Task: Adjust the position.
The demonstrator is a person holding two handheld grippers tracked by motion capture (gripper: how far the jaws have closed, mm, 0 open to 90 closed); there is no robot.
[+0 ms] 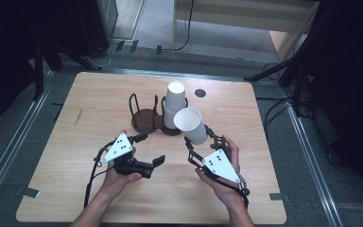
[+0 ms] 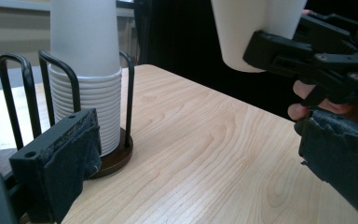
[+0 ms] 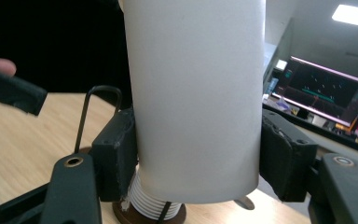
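Dark curtains and a grey floor with rails surround the pale wooden table [image 1: 99,94], which carries everything else. Taking the stack of white cups [image 1: 174,106] as the landmark: it stands rim down in a dark wire holder [image 1: 172,128] near the table's middle, slightly toward the far edge, and in the left gripper view its ribbed rims [image 2: 91,109] pile up between the thin black uprights. Touching that holder on its left is a second, empty wire holder [image 1: 144,118] of the same kind. Just beyond the stack to the right, a small dark round spot [image 1: 199,93] marks the tabletop. On the near right of the stack, raised off the table and tilted with its open mouth toward the camera, is a single white cup [image 1: 191,125]; the right gripper [image 1: 203,142] has its jaws clamped on the cup's sides, pads pressing from both flanks in the right gripper view [image 3: 196,93], where the stack and its holder sit right behind and below the held cup. Nearer the person and to the left of the stack, the left gripper [image 1: 152,149] hovers over bare wood with its jaws spread wide and nothing between them.
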